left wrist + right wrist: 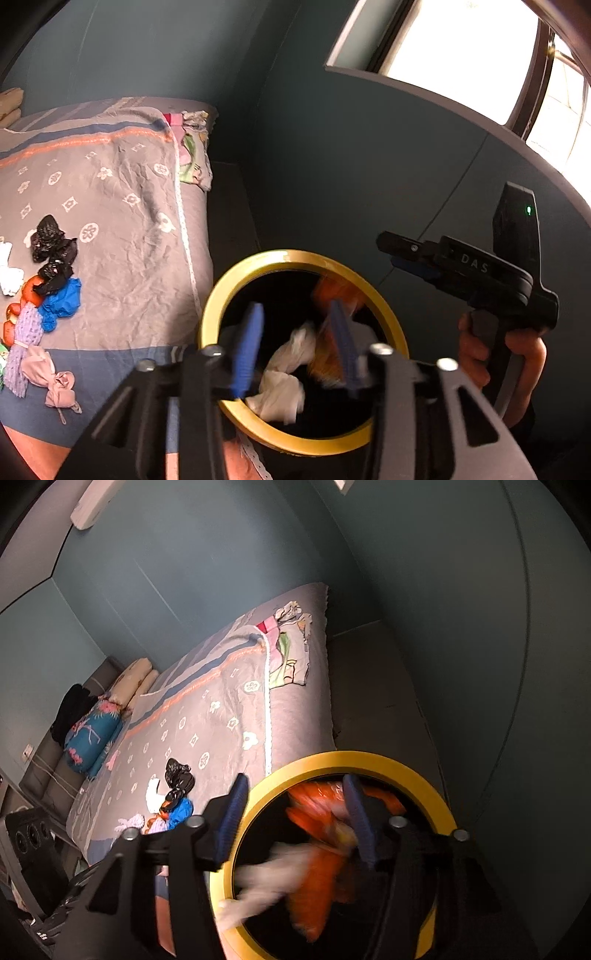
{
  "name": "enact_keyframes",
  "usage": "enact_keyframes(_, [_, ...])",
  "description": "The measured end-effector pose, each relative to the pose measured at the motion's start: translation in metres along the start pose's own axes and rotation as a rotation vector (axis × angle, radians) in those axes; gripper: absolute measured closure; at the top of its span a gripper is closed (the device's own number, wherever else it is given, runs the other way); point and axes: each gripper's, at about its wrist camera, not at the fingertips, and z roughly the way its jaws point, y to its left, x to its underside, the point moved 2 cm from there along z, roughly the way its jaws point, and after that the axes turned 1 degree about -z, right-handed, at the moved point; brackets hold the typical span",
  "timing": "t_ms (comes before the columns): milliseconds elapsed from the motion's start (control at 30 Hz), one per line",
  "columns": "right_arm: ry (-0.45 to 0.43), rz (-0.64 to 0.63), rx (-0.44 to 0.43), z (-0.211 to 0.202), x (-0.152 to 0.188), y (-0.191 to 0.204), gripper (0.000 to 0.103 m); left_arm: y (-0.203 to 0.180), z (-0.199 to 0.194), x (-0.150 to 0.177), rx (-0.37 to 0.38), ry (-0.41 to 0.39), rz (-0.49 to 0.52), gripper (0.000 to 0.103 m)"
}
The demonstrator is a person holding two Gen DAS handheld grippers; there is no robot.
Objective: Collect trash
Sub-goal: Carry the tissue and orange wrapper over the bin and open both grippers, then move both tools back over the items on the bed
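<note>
Your left gripper (pixel 295 345) sits low in the frame over the gold-rimmed trash bin (pixel 236 280), its blue fingers (pixel 248 347) parted and gripping nothing; white crumpled paper (pixel 284 373) and an orange wrapper (pixel 334 291) lie blurred in the bin beneath them. Your right gripper (pixel 295 821) hangs over the same bin (pixel 424 775), fingers (pixel 233 819) apart, with the orange wrapper (pixel 317 871) and white paper (pixel 266 871) blurred below, neither one pinched. Further off, at the left of the frame, on the bed (pixel 129 258), remain a black bag (pixel 51 243), a blue bag (pixel 61 301), purple netting (pixel 22 343) and pink cloth (pixel 55 384).
</note>
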Motion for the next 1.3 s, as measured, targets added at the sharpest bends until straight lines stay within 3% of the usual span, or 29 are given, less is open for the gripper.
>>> enact_keyframes(100, [-0.022, 0.004, 0.012, -0.007, -0.001, 0.001, 0.046, 0.006, -0.01, -0.002, -0.013, -0.022, -0.021, 0.049])
enact_keyframes(200, [-0.043, -0.003, 0.02, -0.012, -0.003, 0.002, 0.046, 0.016, -0.023, -0.007, -0.051, -0.06, -0.041, 0.032])
enact_keyframes(467, [-0.059, -0.049, -0.015, -0.012, -0.002, 0.021, 0.034, 0.044, -0.054, -0.014, -0.157, -0.148, -0.085, 0.014])
enact_keyframes(867, [-0.052, -0.173, -0.113, 0.005, 0.006, 0.101, 0.018, 0.101, -0.108, -0.015, -0.333, -0.24, -0.114, 0.008])
enact_keyframes(1300, [-0.008, -0.31, -0.235, 0.047, 0.038, 0.196, 0.015, 0.199, -0.154, 0.003, -0.497, -0.292, -0.238, 0.008])
